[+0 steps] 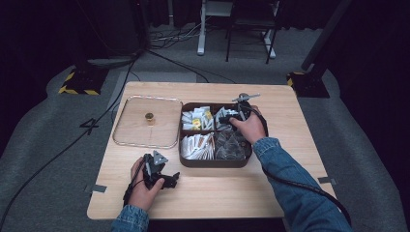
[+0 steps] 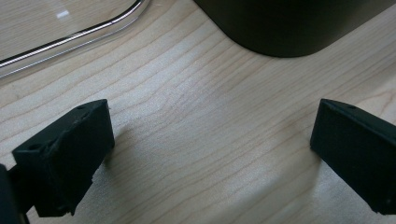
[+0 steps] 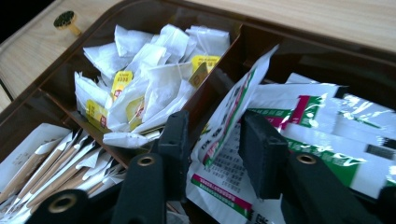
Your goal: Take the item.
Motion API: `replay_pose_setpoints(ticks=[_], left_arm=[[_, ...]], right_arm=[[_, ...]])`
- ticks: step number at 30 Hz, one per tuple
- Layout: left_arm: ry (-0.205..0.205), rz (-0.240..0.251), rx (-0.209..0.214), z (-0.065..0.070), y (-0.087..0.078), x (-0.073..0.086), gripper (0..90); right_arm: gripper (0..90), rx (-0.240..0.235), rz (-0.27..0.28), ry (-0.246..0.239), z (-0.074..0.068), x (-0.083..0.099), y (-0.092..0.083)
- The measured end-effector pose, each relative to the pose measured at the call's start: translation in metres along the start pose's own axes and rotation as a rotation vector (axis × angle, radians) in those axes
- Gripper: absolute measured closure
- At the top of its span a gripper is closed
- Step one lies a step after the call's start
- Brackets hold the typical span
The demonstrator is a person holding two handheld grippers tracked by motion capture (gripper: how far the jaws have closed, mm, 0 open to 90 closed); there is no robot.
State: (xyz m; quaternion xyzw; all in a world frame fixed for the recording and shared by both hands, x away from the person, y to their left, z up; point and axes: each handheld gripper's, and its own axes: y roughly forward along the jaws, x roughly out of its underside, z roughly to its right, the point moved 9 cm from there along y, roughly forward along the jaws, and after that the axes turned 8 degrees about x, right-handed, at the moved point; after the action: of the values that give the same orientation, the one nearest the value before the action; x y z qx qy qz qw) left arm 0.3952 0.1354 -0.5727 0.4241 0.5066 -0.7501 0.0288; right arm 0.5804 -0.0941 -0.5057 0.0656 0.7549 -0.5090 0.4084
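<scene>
A dark brown box (image 1: 215,164) with four compartments stands on the wooden table. My right gripper (image 1: 231,118) reaches into its far right compartment. In the right gripper view this gripper (image 3: 212,144) is open, its jaws on either side of a white sachet (image 3: 236,102) with green and red print that stands tilted up between them. More such sachets (image 3: 327,121) lie flat underneath. My left gripper (image 1: 169,180) rests on the table near the front left, and its jaws (image 2: 210,140) stand wide open over bare wood.
White tea bags with yellow tags (image 3: 149,79) fill the neighbouring compartment, paper stick packets (image 3: 51,163) another, dark pyramid sachets (image 1: 232,145) the near right one. The box's glass lid (image 1: 135,135) with its small knob (image 1: 149,116) lies flat to the left of the box.
</scene>
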Motion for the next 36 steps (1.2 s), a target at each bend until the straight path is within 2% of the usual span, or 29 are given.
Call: replay_pose_setpoints(ticks=[5, 8, 12, 14, 17, 22, 31, 36], left_arm=[[0.001, 0.0, 0.0, 0.0, 0.0, 0.0, 0.1], [0.001, -0.001, 0.0, 0.0, 0.0, 0.0, 0.1], [0.001, -0.001, 0.0, 0.0, 0.0, 0.0, 0.0], [0.002, -0.001, 0.0, 0.0, 0.0, 0.0, 0.1], [0.001, -0.001, 0.0, 0.0, 0.0, 0.0, 0.1], [-0.001, -0.002, 0.005, 0.001, 0.001, 0.0, 0.0], [0.005, -0.002, 0.011, 0.001, 0.002, -0.002, 0.0], [0.005, -0.002, 0.011, 0.001, 0.002, -0.002, 0.0]], right_arm=[[67.4, 0.0, -0.031, 0.0, -0.002, 0.006, 0.011], [72.0, 0.005, -0.042, -0.008, -0.004, 0.009, 0.016], [81.8, -0.002, -0.033, 0.021, -0.004, 0.007, 0.015], [83.2, 0.008, -0.031, 0.037, -0.002, 0.007, 0.013], [83.8, 0.011, -0.029, 0.033, -0.002, 0.006, 0.011], [84.6, 0.018, -0.007, 0.049, -0.001, -0.002, -0.001], [84.6, -0.021, 0.073, 0.057, 0.0, -0.016, -0.033], [84.6, -0.052, 0.123, 0.059, 0.002, -0.023, -0.056]])
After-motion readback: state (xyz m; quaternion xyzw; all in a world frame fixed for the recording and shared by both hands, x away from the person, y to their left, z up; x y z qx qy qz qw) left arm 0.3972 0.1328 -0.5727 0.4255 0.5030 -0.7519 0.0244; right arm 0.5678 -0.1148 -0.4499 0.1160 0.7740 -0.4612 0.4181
